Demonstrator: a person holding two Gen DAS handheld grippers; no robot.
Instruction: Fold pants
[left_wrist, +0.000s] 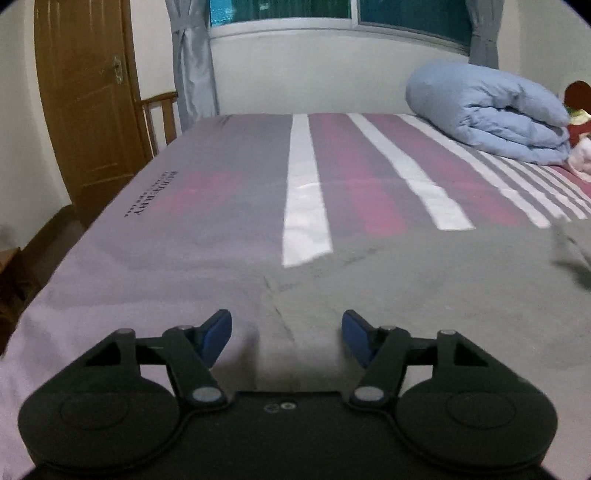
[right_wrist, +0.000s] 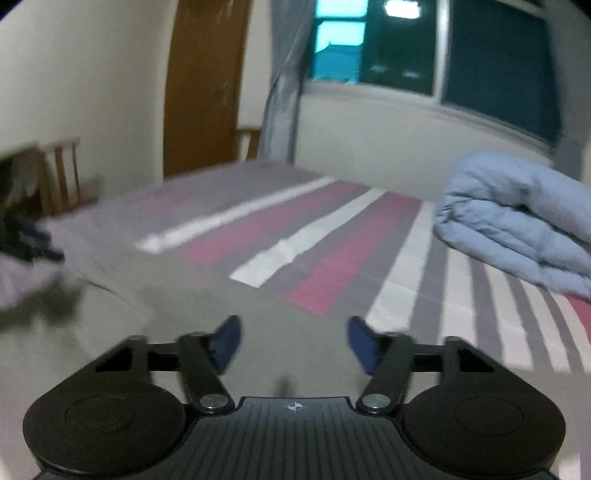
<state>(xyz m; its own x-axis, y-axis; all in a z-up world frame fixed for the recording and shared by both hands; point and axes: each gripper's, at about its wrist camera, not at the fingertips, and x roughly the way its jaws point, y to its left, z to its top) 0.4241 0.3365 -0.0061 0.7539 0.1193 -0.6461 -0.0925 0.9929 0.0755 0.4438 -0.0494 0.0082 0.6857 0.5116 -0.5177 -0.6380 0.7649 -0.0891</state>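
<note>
Blue fingers (left_wrist: 221, 332) hover apart above grey pants (left_wrist: 424, 288).

The left gripper (left_wrist: 287, 338), black with 2 blue pads (left_wrist: 216, 338), points forward and tilted downward over the near edge of the grey pants (left_wrist: 424, 295), its jaws standing apart with a clear gap and nothing pressed between them. The right gripper (right_wrist: 294, 341) is held the same way above the pants, also angled down, its 2 blue fingertips (right_wrist: 360, 343) parted and gripping nothing. Its view is blurred.
</note>
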